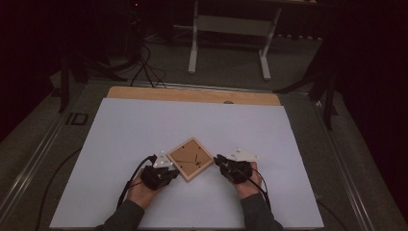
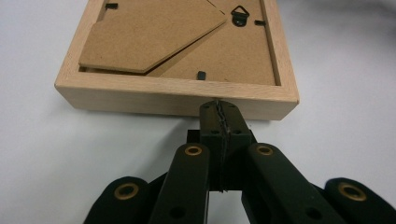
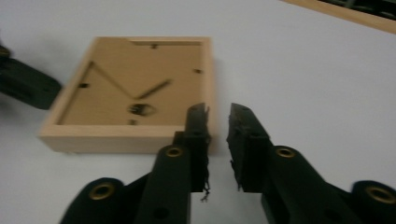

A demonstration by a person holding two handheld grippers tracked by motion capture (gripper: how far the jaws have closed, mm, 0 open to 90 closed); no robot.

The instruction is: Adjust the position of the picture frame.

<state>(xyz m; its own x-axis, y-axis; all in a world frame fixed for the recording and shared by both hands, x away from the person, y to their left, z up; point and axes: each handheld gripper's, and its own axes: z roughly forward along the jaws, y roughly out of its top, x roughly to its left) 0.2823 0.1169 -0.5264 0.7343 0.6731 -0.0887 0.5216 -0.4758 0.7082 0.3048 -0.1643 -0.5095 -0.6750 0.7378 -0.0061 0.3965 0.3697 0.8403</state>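
Frames: one wooden frame (image 1: 191, 158) | grippers: two, left gripper (image 2: 218, 116), right gripper (image 3: 218, 122)

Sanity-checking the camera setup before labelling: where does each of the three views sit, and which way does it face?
High view: fixed above the person's side, looking forward and down on the table; both forearms, the left gripper and right gripper show.
Left gripper view: rides the left gripper, looking along its shut jaws at the picture frame's side.
Right gripper view: rides the right gripper, looking along its slightly parted jaws past the frame's corner.
Shared: all three show the face-down picture frame on the white table.
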